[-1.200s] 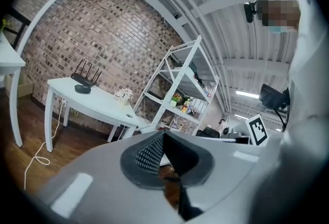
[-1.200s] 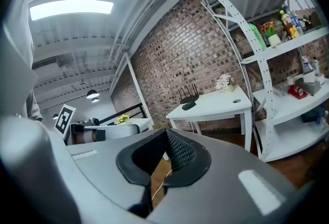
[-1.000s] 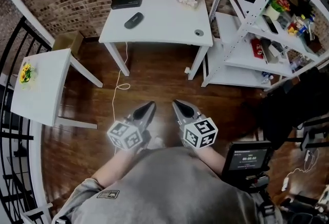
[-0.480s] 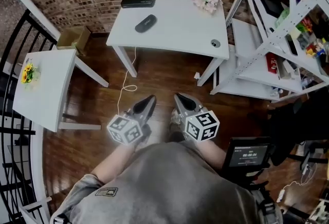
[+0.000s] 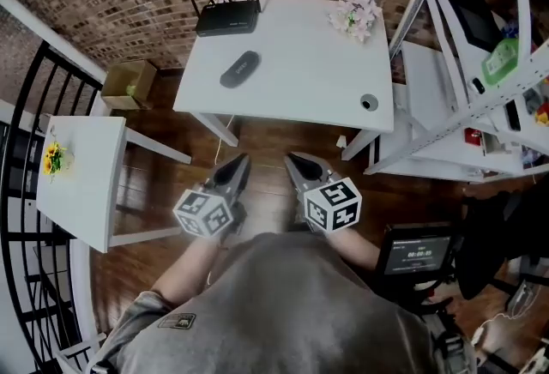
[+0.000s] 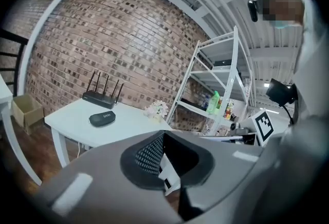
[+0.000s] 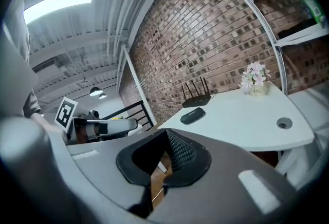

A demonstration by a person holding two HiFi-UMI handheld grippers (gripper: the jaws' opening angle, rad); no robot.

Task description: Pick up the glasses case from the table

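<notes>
The left gripper (image 5: 238, 163) is closed and holds nothing. The case (image 5: 240, 69) is a dark, long thing on the white table (image 5: 309, 72), just in front of the router (image 5: 226, 16). It lies well ahead of the left gripper, almost straight in front. Its long side slants from near-left to far-right. The right gripper (image 5: 293, 161) is closed and empty too. It is a bit farther off, so I think the left one should reach.
</notes>
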